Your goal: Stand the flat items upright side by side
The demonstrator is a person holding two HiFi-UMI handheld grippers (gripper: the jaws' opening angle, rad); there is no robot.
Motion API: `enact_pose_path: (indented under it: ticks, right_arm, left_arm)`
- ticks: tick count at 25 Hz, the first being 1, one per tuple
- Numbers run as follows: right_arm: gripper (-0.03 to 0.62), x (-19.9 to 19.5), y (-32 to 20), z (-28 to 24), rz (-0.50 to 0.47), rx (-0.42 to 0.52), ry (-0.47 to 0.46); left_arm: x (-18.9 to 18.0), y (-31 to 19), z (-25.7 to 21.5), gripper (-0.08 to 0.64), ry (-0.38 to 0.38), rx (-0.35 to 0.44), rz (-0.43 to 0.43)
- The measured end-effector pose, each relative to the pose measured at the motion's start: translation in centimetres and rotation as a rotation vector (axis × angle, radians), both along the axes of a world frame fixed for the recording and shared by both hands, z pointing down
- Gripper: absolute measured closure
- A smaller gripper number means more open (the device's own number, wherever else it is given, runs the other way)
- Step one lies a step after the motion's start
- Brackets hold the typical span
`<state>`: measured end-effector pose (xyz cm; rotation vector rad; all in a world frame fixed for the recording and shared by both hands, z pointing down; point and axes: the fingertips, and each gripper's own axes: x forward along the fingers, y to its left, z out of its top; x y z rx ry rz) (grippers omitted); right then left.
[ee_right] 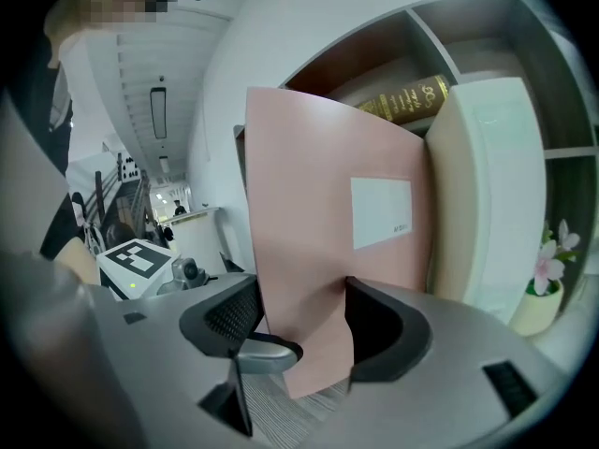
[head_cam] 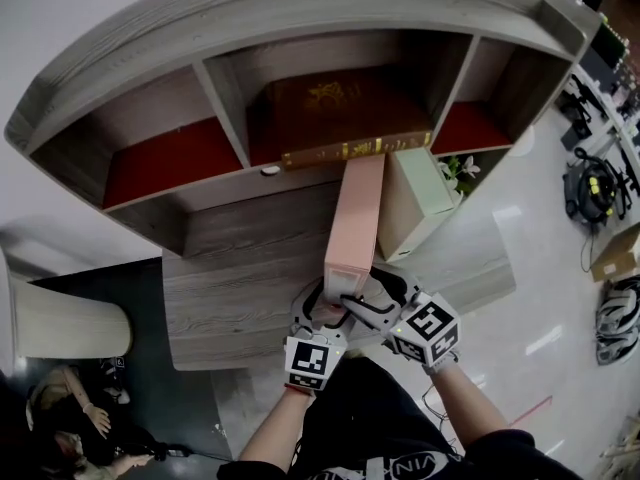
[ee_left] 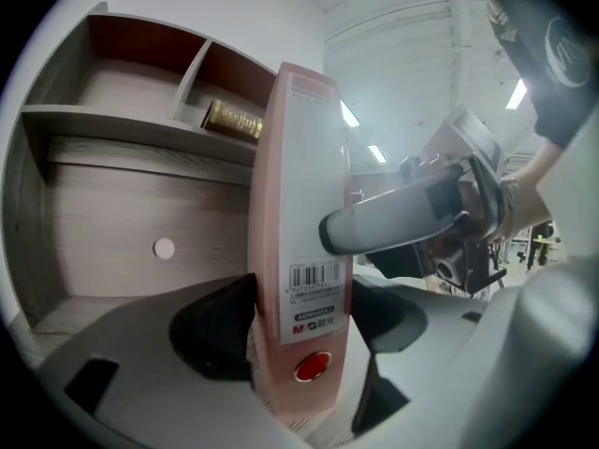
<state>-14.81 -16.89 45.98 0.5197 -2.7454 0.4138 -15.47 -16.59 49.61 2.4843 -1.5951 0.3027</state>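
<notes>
Clamped by left gripper (head_cam: pixel 320 314) and right gripper (head_cam: pixel 372 304), the pink plastic file box (head_cam: pixel 355 208) is stood beside the cream file box (head_cam: pixel 415 203) (both upright). One brown gilt-lettered book (head_cam: pixel 340 118) is left lying flat.

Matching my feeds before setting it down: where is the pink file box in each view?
Head view: pink file box at centre, in front of the shelf.
Left gripper view: pink file box at centre, spine-on, upright between the jaws.
Right gripper view: pink file box at centre, broad face, lower corner between the jaws.
Shared landmark: brown book with gold lettering.
</notes>
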Motion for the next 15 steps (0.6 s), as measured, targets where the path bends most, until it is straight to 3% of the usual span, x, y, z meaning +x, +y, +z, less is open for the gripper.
enact_pose_path:
  ticks: [4,9,15]
  right_arm:
    - [0.318,1.5,0.0,1.1,0.037,-0.046,0.0]
    - [0.44,4.2,-2.0,2.0,0.203,-0.111,-0.048]
    - [0.455,5.0,-3.3,2.1,0.29,-0.116,-0.065]
  left_arm:
    - [1.0,0.1,0.9,0.247,-0.022,-0.035,0.053]
    - [0.9,0.0,2.3,0.354,-0.046,-0.071,0.041]
    - [2.2,-1.8,3.0,0.367,-0.043,-0.104,0.068]
